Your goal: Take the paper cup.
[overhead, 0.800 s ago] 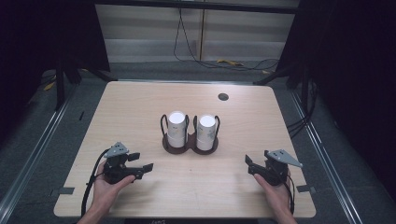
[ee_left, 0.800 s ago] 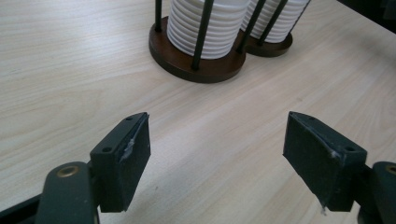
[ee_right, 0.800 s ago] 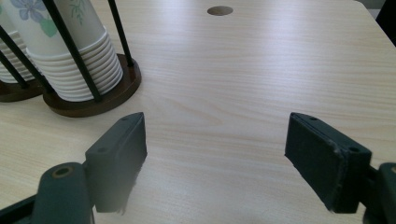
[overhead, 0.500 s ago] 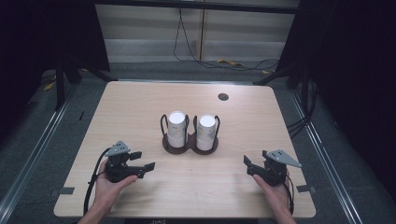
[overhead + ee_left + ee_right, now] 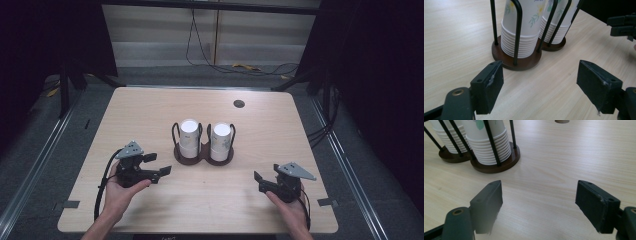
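Two stacks of white floral paper cups (image 5: 201,139) in a dark wire-and-wood double holder (image 5: 202,156) stand mid-table, between and beyond the left gripper (image 5: 159,165) and right gripper (image 5: 260,182), both open and empty.

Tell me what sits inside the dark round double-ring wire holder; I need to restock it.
Two stacks of white paper cups stand upside down within the holder. Anything inside or under the cups is hidden.
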### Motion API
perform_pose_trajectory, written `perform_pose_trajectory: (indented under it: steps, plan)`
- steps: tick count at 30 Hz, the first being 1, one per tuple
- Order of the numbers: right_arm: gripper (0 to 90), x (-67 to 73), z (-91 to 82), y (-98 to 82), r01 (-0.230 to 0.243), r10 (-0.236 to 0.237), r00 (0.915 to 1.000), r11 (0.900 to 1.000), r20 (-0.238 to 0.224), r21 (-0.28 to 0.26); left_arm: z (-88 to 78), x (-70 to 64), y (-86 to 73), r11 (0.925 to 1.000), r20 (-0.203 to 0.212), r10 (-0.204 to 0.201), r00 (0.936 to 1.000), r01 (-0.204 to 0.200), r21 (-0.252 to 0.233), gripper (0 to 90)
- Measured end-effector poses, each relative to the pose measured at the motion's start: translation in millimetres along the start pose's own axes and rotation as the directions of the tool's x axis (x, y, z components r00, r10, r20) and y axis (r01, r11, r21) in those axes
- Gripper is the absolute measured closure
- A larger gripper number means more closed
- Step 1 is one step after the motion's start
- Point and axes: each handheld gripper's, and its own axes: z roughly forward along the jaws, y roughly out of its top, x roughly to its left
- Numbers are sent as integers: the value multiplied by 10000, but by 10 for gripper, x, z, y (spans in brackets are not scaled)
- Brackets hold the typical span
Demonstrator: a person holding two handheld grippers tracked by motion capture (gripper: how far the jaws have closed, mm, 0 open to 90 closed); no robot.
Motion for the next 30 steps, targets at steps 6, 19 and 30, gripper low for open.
perform_pose_trajectory:
  steps: [6, 19, 30]
  plan:
    - [259, 5, -32, 7, 48, -48, 9998, 10000, -172, -28, 1, 1, 176, 9999, 228, 140, 9996, -141, 32, 223]
    - [253, 34, -23, -3, 138, -132, 9988, 9998, -480, 120, 5, 8, 515, 9980, 451, 403, 9982, -380, -514, 273]
    - [258, 118, -14, 3, 718, -706, 9947, 9973, -742, 137, 149, -91, 853, 9911, 101, 1286, 9917, -1281, -355, 343]
